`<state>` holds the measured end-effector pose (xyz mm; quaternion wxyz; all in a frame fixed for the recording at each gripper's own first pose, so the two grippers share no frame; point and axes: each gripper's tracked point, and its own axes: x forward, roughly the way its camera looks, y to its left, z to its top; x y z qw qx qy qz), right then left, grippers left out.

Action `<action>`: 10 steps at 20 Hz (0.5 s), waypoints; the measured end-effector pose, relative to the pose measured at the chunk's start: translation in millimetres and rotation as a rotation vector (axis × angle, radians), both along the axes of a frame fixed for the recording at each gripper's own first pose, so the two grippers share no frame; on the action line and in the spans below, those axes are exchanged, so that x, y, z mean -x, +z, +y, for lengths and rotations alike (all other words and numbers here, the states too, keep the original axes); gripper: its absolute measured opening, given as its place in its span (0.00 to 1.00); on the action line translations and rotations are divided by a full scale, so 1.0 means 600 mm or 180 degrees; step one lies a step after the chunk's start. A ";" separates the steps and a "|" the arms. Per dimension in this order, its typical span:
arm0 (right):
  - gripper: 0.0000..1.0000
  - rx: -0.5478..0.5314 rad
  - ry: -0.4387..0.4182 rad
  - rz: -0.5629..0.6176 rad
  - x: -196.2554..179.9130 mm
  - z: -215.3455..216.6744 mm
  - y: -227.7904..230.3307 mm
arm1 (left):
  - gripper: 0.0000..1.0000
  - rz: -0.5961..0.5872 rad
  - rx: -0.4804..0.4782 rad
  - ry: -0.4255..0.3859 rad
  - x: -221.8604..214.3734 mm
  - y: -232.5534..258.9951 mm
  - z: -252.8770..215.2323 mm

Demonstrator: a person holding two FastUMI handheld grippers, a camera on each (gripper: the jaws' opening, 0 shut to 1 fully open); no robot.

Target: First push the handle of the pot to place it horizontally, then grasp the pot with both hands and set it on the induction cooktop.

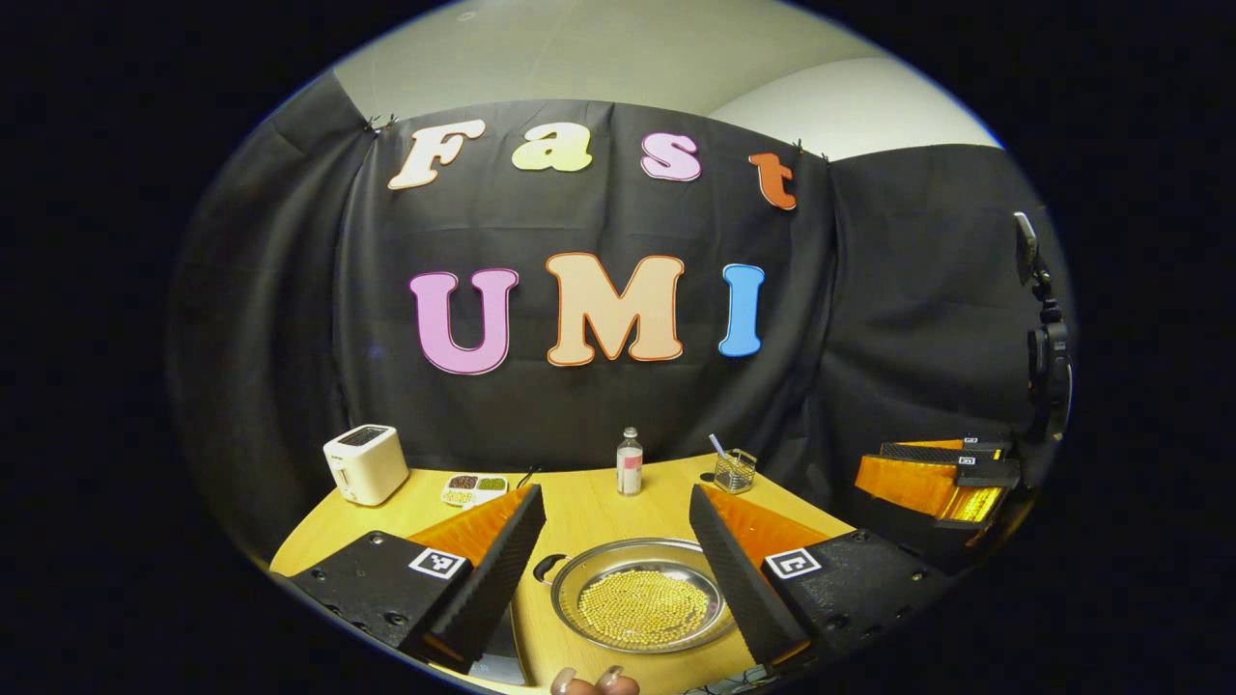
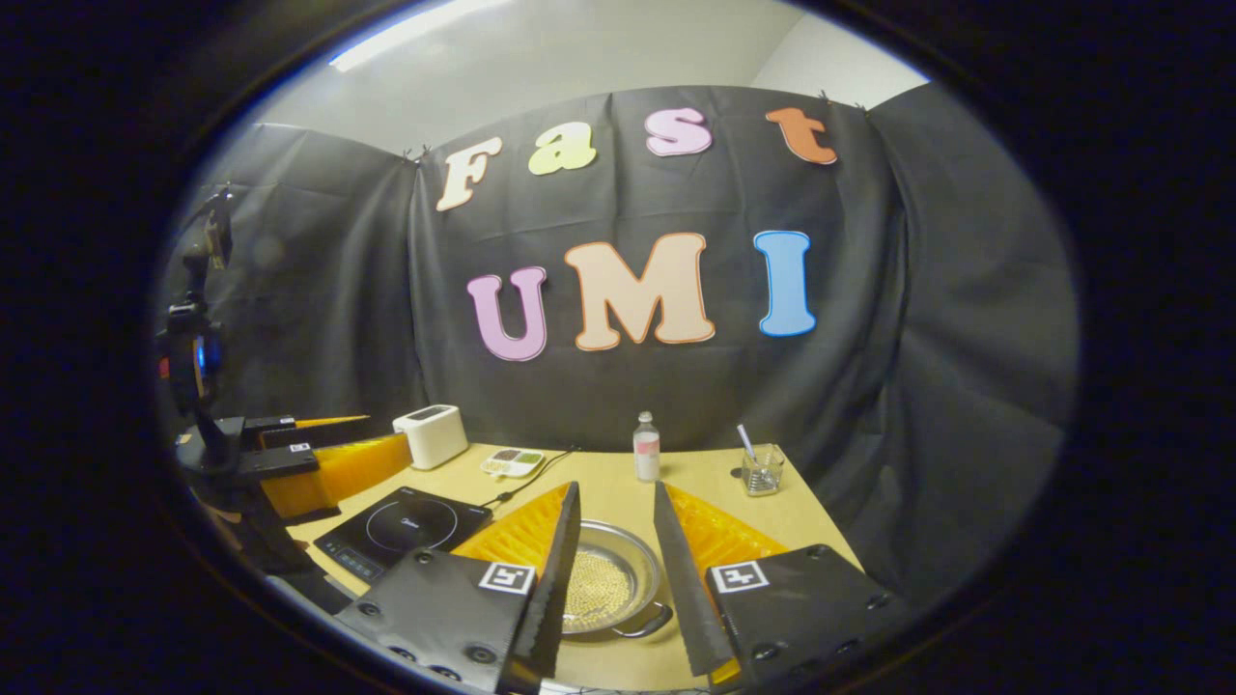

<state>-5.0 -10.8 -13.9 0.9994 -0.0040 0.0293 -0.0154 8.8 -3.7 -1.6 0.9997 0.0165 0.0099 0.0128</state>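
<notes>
Pre-push stage, by the look of it: pot (image 1: pixel 642 603) on table (image 1: pixel 589 502), right of induction cooktop (image 2: pixel 404 529). Left gripper (image 1: pixel 618 569) and right gripper (image 2: pixel 616 569) both spread wide, empty. Next: nudge near handle (image 2: pixel 645 621) level.

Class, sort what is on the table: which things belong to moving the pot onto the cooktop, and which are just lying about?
Belongs to the job:
pot of yellow beads
induction cooktop
left tool
right tool

Just lying about:
toaster
small bottle
glass cup with a straw
divided dish
</notes>
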 end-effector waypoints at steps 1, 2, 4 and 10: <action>0.48 0.0005 0.0006 0.0014 0.001 0.002 -0.002 | 0.95 0.0012 0.0001 0.0001 0.000 0.001 0.002; 0.48 0.0003 0.0010 0.0028 -0.001 0.003 -0.002 | 0.94 0.0018 0.0003 0.0008 0.000 -0.003 0.004; 0.27 0.0009 -0.0065 -0.0053 0.006 -0.010 0.006 | 0.97 0.0024 0.0002 0.0005 -0.001 -0.003 0.004; 0.08 0.0095 -0.0034 0.0069 0.007 0.002 -0.003 | 0.97 0.0040 0.0073 -0.0004 0.000 -0.007 0.009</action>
